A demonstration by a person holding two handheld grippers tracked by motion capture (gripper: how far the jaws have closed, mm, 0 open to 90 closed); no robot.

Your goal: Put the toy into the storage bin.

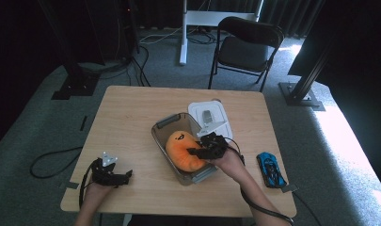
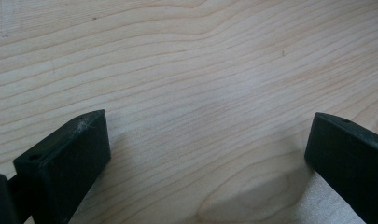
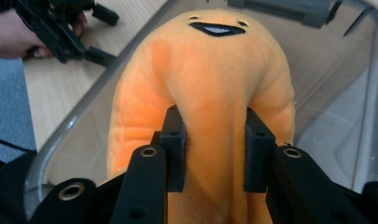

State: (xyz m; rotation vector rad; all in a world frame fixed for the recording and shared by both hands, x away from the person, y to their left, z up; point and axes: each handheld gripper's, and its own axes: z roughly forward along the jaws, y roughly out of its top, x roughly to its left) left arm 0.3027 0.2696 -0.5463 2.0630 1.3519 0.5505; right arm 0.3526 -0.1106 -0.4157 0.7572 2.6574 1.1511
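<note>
Our right gripper [image 3: 214, 149] has its jaws partly closed on a fold of the orange plush toy [image 3: 210, 84], the pads pressing into the soft fabric on both sides so that it bulges between them. The toy lies inside the clear plastic bin [image 1: 161, 136], filling most of it, its stitched face towards the far end. Our left gripper [image 1: 114, 177] rests on the table [image 1: 131, 108] well to the left of the bin, jaws wide apart with nothing but bare wood between them.

The risks, as we judge them, all start at that pinch. We hold only a ridge of plush, not the body; if we lift, the fabric could slide out and the toy drop back. If we let go while it is bunched up, it may spring above the rim of the bin and keep the white lid [image 1: 210, 117], which lies just behind the bin, from seating. The bin is light and unbraced, so a sideways pull could drag or tip it towards the blue toy car [image 1: 271, 169] to the right of the bin.
</note>
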